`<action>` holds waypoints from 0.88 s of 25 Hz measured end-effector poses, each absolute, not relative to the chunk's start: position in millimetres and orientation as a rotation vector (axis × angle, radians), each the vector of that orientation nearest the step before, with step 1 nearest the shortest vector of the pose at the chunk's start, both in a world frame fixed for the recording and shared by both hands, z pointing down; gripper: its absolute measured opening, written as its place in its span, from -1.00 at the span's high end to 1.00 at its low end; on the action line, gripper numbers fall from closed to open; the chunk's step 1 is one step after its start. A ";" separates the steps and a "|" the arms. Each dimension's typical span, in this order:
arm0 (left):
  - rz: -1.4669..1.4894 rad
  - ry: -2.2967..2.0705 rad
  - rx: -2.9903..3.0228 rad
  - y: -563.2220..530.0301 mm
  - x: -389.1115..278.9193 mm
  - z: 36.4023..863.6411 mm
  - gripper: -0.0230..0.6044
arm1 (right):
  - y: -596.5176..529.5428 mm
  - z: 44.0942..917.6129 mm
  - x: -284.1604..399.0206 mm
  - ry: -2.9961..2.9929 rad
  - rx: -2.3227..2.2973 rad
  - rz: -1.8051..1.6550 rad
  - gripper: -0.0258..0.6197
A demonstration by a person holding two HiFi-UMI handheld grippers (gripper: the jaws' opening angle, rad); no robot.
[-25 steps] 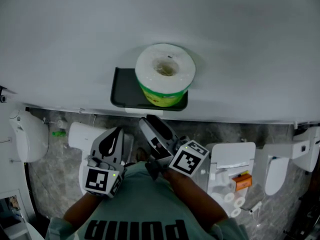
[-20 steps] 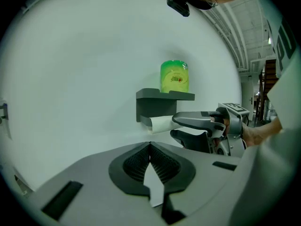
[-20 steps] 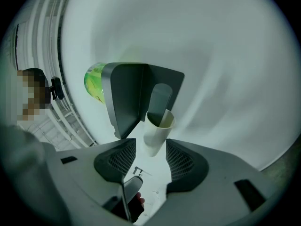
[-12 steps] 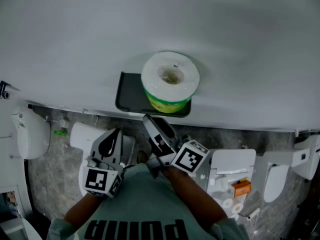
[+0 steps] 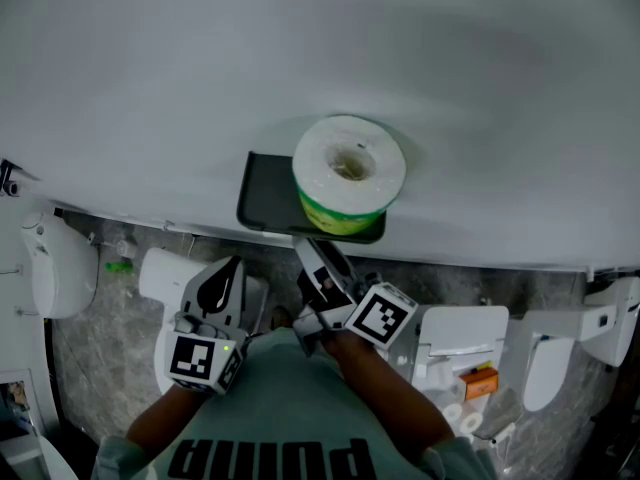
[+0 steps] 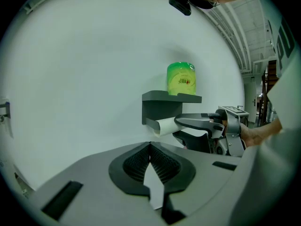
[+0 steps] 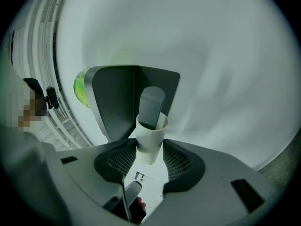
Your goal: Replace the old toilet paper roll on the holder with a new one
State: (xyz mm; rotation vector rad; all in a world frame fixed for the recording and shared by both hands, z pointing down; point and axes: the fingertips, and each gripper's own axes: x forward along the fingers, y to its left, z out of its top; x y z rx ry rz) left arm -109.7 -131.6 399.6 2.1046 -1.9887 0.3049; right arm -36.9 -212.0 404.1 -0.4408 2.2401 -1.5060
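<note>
A dark holder (image 5: 268,196) is fixed to the white wall, and a new roll (image 5: 350,173) in green wrap stands on its top shelf. In the left gripper view the new roll (image 6: 181,79) tops the holder (image 6: 162,98); under it my right gripper (image 6: 197,121) is shut on the white empty tube (image 6: 164,125). The right gripper view shows the tube (image 7: 150,142) pinched between the pads, with the holder's grey arm (image 7: 151,107) reaching into it. In the head view my right gripper (image 5: 312,253) points up at the holder. My left gripper (image 5: 222,286) hangs to its left, shut and empty.
White bathroom fixtures stand on the grey stone floor below: one at the left (image 5: 60,268), one under the grippers (image 5: 165,273), more at the right (image 5: 460,338) with an orange item (image 5: 477,380). The wall (image 5: 450,88) around the holder is bare.
The holder and roll sit a little lower and further right in the head view. Both grippers have hardly moved, and the right one keeps its hold on the tube.
</note>
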 end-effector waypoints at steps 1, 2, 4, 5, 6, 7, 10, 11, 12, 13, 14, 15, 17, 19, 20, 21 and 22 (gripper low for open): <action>0.309 -1.989 2.107 -131.6 -110.1 400.3 0.92 | -212.6 404.5 -36.2 2.231 -0.439 -1.510 0.37; 0.311 -1.990 2.106 -131.9 -110.4 400.5 0.92 | -212.8 404.7 -35.7 2.225 -0.435 -1.511 0.37; 0.307 -1.994 2.100 -133.1 -110.4 399.4 0.92 | -213.1 403.6 -34.9 2.220 -0.429 -1.507 0.37; 0.302 -1.993 2.102 -133.5 -109.9 399.2 0.92 | -213.4 403.1 -34.2 2.218 -0.429 -1.504 0.37; 0.299 -1.991 2.108 -133.7 -109.1 399.4 0.92 | -213.9 402.7 -33.1 2.215 -0.432 -1.502 0.38; 0.302 -1.987 2.113 -133.9 -108.1 399.8 0.92 | -214.4 402.4 -31.6 2.213 -0.436 -1.500 0.38; 0.321 -1.971 2.125 -135.0 -104.2 401.2 0.92 | -215.6 401.2 -26.3 2.208 -0.445 -1.495 0.38; 0.322 -1.967 2.128 -135.8 -102.5 401.2 0.92 | -215.9 400.9 -24.5 2.206 -0.447 -1.494 0.38; 0.319 -1.964 2.129 -137.0 -100.6 400.7 0.92 | -216.1 400.6 -22.7 2.206 -0.448 -1.492 0.39; 0.310 -1.963 2.128 -138.6 -98.5 399.6 0.92 | -216.2 400.2 -20.8 2.206 -0.449 -1.488 0.39; 0.301 -1.962 2.126 -140.3 -96.3 398.5 0.92 | -216.3 399.9 -18.7 2.206 -0.450 -1.485 0.39; 0.300 -1.959 2.128 -141.4 -94.3 398.6 0.92 | -216.5 399.8 -16.4 2.205 -0.452 -1.483 0.39; 0.313 -1.946 2.148 -141.7 -90.4 401.6 0.92 | -217.2 399.2 -11.5 2.204 -0.458 -1.478 0.39; 0.312 -1.939 2.158 -143.0 -86.9 402.2 0.92 | -218.5 398.8 -5.8 2.203 -0.468 -1.473 0.39; 0.305 -1.938 2.158 -144.0 -85.0 401.6 0.92 | -219.2 398.5 -2.8 2.201 -0.473 -1.471 0.39; 0.295 -1.938 2.157 -145.3 -83.1 400.7 0.92 | -219.9 398.2 -0.1 2.199 -0.476 -1.469 0.39; 0.289 -1.937 2.159 -146.6 -80.9 400.0 0.92 | -220.7 397.9 2.5 2.198 -0.478 -1.466 0.39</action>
